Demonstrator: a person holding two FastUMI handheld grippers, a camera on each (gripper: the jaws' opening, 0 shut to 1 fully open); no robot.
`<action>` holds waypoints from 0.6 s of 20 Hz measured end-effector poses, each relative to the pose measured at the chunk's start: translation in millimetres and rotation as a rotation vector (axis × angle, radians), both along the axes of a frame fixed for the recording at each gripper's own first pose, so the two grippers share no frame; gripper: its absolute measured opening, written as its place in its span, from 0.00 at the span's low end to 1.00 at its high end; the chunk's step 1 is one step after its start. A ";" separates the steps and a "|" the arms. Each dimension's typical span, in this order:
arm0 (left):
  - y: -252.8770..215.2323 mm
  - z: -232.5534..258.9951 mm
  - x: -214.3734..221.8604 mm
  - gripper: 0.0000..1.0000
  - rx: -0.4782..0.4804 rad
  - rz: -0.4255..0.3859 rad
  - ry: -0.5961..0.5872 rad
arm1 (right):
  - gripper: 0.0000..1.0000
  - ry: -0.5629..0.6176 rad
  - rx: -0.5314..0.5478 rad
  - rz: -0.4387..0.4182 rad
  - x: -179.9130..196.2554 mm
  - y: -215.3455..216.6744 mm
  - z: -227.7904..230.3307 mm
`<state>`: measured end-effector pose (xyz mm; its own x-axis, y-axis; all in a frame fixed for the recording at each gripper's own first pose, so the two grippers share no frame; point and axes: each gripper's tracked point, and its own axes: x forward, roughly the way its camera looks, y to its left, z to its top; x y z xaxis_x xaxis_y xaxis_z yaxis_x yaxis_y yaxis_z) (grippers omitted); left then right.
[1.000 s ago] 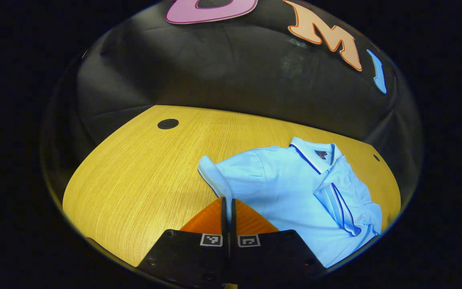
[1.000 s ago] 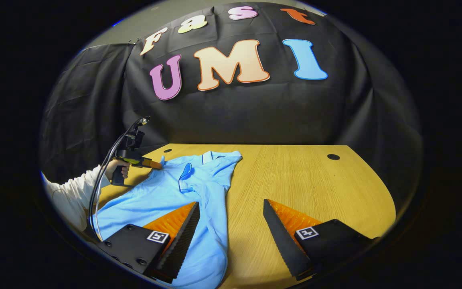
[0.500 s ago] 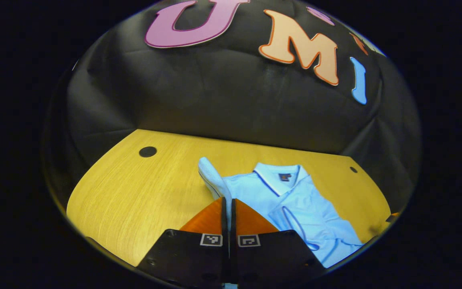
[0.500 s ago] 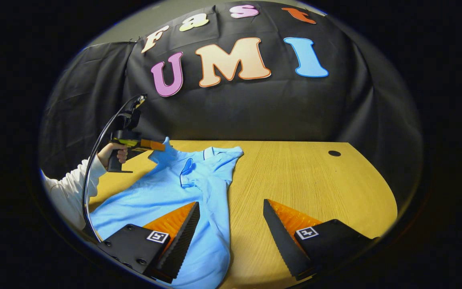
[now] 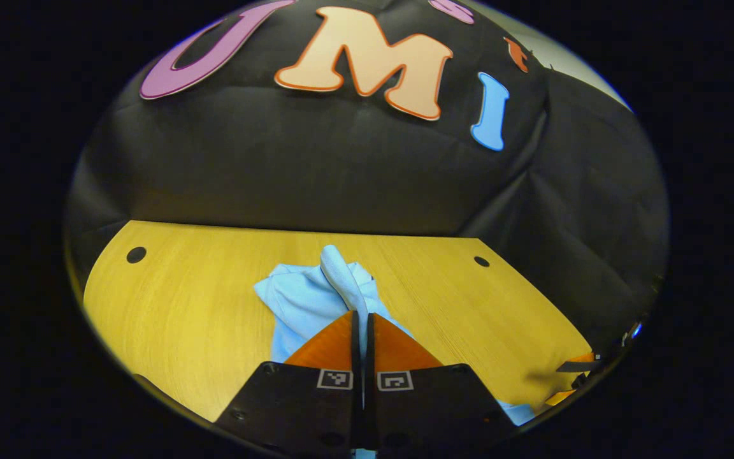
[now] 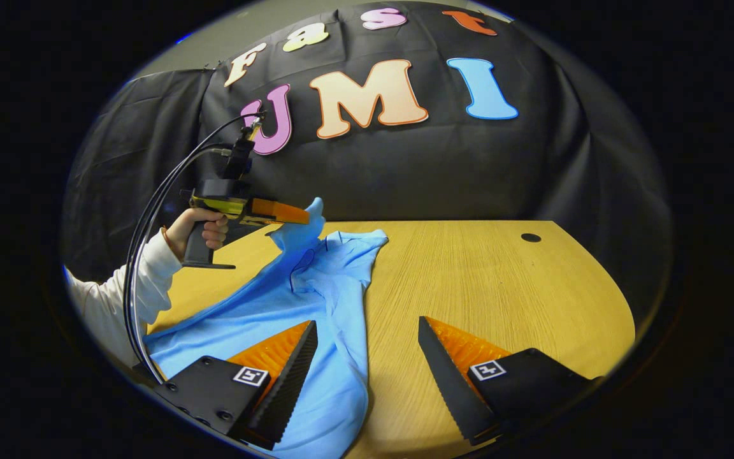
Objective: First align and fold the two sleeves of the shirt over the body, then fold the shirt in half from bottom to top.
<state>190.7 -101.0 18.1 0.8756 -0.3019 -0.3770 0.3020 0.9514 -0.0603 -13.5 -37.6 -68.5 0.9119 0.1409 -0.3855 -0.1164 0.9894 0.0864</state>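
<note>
The left claw (image 5: 361, 319) is clenched on a sleeve (image 5: 341, 277) of the light blue shirt (image 5: 297, 306), its two fingers pressed flat together with a narrow band of ribbed cuff standing up just ahead of their tips. In the right gripper view the same left claw (image 6: 303, 217) is seen from the side, held off the table (image 6: 501, 280) in a hand (image 6: 198, 233) with a pale sleeve behind it and dark cables looping up from the handle; the pinched sleeve hangs from its tip and the soft knit cloth drapes down in a slack, creased slope to the rest of the shirt (image 6: 290, 319) lying on the wood. The collar (image 6: 335, 239), edged with a thin dark line, lies just below and beyond that raised claw, and the other sleeve lies folded over the chest as a small flap. The right claw (image 6: 367, 357) is released, its fingers (image 6: 290, 376) spread wide with toothed, ridged inner faces; the finger on the left of that view hangs above the lower body of the shirt, the other above bare table, and whether either touches cannot be told. The table is smooth, yellowish wood with fine straight grain, a curved front edge and small round dark holes (image 6: 531, 238) near its far corners, well ahead of the right claw.
</note>
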 end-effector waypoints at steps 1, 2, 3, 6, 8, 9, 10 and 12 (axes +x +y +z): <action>-8.8 -7.3 -2.3 0.00 0.025 -0.018 0.012 | 0.99 0.002 -0.001 -0.004 -0.4 -1.2 -0.9; -12.6 -16.6 -0.4 0.00 0.063 -0.014 0.012 | 0.99 0.004 0.000 -0.007 -0.8 -2.3 -1.5; -15.9 -23.0 2.1 0.00 0.102 -0.014 0.006 | 0.98 0.006 0.003 -0.009 -0.9 -3.1 -2.8; -29.1 -39.3 1.4 0.00 0.175 -0.025 0.000 | 0.99 0.015 0.002 -0.012 -1.1 -3.0 -5.7; -32.2 -40.6 3.2 0.01 0.190 -0.009 -0.016 | 0.99 0.019 -0.010 -0.014 -2.1 -3.4 -8.0; -35.9 -37.9 1.0 0.05 0.175 -0.010 -0.024 | 0.98 0.020 -0.016 -0.013 -3.4 -2.9 -9.0; -39.8 -36.2 -0.7 0.06 0.155 -0.017 -0.032 | 0.98 0.022 -0.021 -0.011 -4.2 -2.0 -9.7; -33.3 -30.7 -6.2 0.24 0.161 0.002 -0.047 | 0.99 0.027 -0.028 -0.007 -6.4 0.0 -13.2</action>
